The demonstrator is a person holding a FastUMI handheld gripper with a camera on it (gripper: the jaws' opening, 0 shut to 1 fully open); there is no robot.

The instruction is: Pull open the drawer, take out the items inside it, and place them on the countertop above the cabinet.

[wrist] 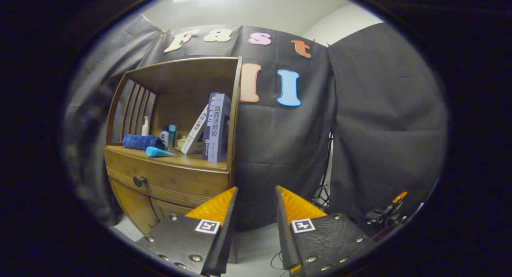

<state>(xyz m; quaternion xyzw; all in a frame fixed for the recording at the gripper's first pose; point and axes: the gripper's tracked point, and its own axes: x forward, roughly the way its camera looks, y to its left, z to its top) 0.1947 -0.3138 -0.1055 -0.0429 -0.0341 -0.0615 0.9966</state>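
A wooden cabinet [168, 177] stands ahead and to the left of my fingers. Its drawer [164, 179] is closed, with a round dark knob [140, 181] on its front. The countertop [188, 159] above the drawer carries a rolled blue towel [142, 142], a light blue tube [158, 152] lying on its side, small bottles [168, 136] and upright books [216, 127]. My gripper [256, 191] is open with nothing between its fingers. It hangs to the right of the cabinet, well away from the knob, pointing at the black cloth wall.
Below the drawer are two cabinet doors [138, 207]. A stand's legs [325, 189] and some dark gear with an orange clamp [390, 211] sit on the floor to the right, with cables trailing near my fingers.
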